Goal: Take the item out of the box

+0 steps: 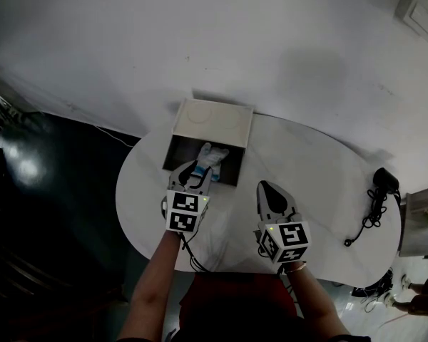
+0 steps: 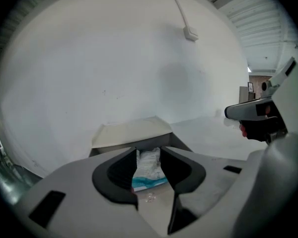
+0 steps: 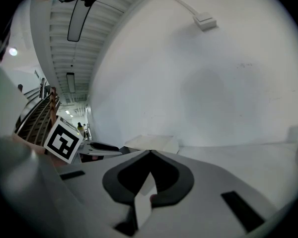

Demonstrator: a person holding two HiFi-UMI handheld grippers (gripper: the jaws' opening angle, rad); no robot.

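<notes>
- Nearest on the white oval table [image 1: 321, 169]: right gripper [image 1: 267, 187], jaws together, nothing between them, over bare tabletop.
- Left gripper [image 1: 192, 171] sits slightly further out, at the near edge of the open cream box with dark grey inside [image 1: 172, 154]. Its jaws are apart and the pads press on nothing.
- White plastic packet with teal band [image 1: 212, 155] lies inside the box, visible through the gap between the left jaws, just beyond the tips. Contact cannot be told.
- Flat cream box lid [image 1: 212, 118] is folded back on the far side, toward the white wall [image 1: 200, 41].
- Black coiled cable with plug [image 1: 374, 209] lies at the table's right end, well apart from both grippers.
</notes>
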